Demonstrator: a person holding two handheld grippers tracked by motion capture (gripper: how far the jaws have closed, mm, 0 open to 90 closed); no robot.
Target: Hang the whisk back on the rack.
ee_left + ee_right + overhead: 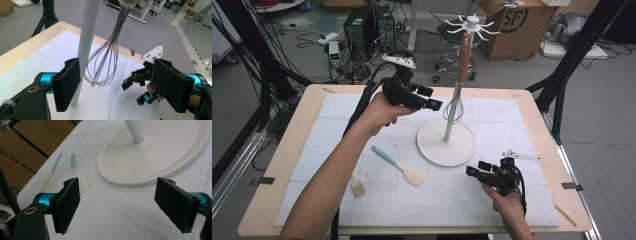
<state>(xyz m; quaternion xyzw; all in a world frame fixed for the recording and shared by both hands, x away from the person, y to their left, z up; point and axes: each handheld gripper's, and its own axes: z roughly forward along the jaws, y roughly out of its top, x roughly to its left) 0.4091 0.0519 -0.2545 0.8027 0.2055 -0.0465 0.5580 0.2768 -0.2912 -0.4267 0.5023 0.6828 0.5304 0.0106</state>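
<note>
Black padded jaws of the left gripper (116, 85) sit closest in its own view, spread wide with nothing pinched. Between them hangs the whisk (105, 62), thin steel wire loops a bit blurred, its wooden handle cut off at the top edge. From the high view the whisk (456, 100) dangles off the white hook stand (447, 142), beside the pole, with the wires partly hidden behind it. Right gripper (117, 202) is wide open too, holding nothing, low over the white mat (377, 195) near the stand's round base. On the mat lie 2 mint-handled pieces: a flat spatula (398, 166) and a fork (51, 173), plus a small pale bit (357, 188) I can't identify.
</note>
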